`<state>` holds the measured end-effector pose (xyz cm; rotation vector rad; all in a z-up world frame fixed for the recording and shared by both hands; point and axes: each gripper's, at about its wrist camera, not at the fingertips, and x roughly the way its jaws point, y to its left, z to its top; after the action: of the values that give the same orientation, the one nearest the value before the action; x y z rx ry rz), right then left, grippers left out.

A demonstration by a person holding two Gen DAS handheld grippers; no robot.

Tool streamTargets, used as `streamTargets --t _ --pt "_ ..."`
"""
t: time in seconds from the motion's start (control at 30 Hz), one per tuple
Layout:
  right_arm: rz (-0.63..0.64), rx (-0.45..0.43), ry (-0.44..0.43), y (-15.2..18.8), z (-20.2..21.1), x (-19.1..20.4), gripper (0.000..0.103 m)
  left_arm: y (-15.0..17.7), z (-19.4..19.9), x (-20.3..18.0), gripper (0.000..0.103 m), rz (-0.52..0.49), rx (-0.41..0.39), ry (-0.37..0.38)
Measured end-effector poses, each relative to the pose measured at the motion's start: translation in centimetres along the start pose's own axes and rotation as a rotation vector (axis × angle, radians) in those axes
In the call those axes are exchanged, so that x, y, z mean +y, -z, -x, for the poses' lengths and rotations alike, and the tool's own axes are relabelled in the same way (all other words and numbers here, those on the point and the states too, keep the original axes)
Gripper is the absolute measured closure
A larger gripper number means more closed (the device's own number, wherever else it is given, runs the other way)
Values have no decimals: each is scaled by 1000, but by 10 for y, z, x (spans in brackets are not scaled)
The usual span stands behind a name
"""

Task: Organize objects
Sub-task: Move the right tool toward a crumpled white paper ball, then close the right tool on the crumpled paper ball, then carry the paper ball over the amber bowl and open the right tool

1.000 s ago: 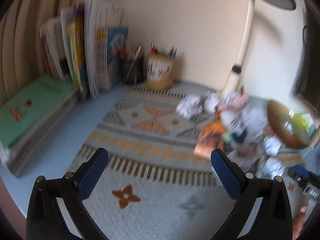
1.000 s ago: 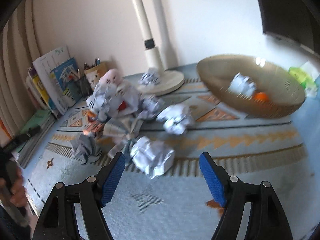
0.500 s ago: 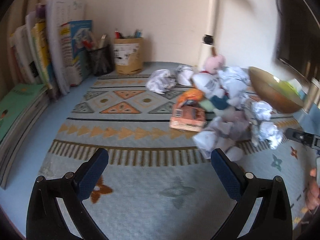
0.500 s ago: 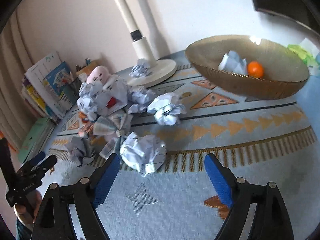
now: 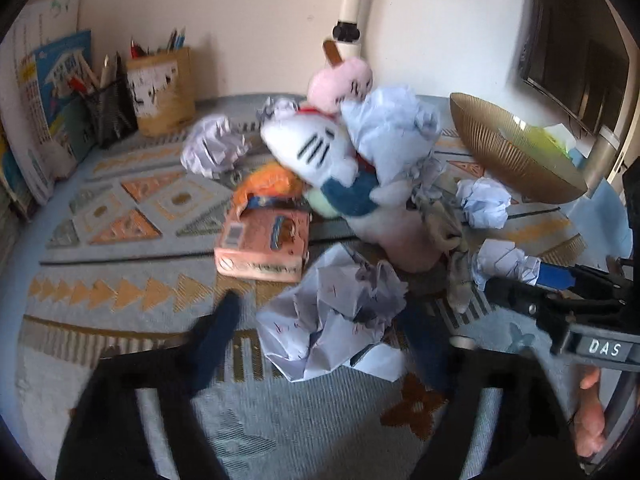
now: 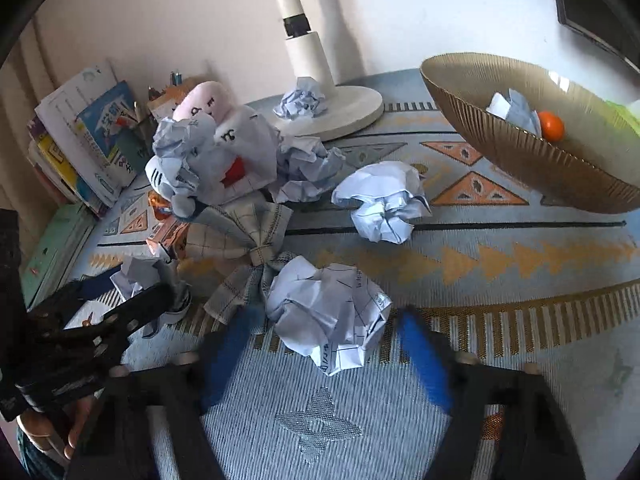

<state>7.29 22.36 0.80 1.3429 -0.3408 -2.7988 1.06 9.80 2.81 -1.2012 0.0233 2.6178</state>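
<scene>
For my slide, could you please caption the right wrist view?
Open right gripper straddling a crumpled paper ball on the patterned mat, near the gold bowl.

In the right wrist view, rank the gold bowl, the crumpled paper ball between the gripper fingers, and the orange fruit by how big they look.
1. gold bowl, clearly the largest.
2. crumpled paper ball; it sits closest to the camera, so its apparent size is inflated.
3. orange fruit, the smallest, lying inside the bowl.

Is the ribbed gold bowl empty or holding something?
Holding something. The ribbed gold bowl contains a crumpled white paper ball and a small orange fruit, visible over its rim in the right wrist view.
</scene>
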Motion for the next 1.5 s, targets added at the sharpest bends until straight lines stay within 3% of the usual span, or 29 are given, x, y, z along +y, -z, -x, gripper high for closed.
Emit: streamTargets --t 0.07,0.2,0.67,1.17,1.3,1.5 --pt "7 -50 75 2 8 4 54 -2 6 2 51 -2 -38 15" --pt "46 -162 94 9 29 12 54 4 18 0 51 -13 -98 13" --pt "102 -210 154 14 34 27 53 5 23 12 51 29 -132 44" --pt "116 -220 150 16 37 30 53 5 23 12 51 26 -136 40" --pt "67 -224 99 14 44 20 53 5 28 2 51 -6 -140 27" --pt "-52 -294 47 -4 89 -23 53 -15 61 -39 51 -75 -206 118"
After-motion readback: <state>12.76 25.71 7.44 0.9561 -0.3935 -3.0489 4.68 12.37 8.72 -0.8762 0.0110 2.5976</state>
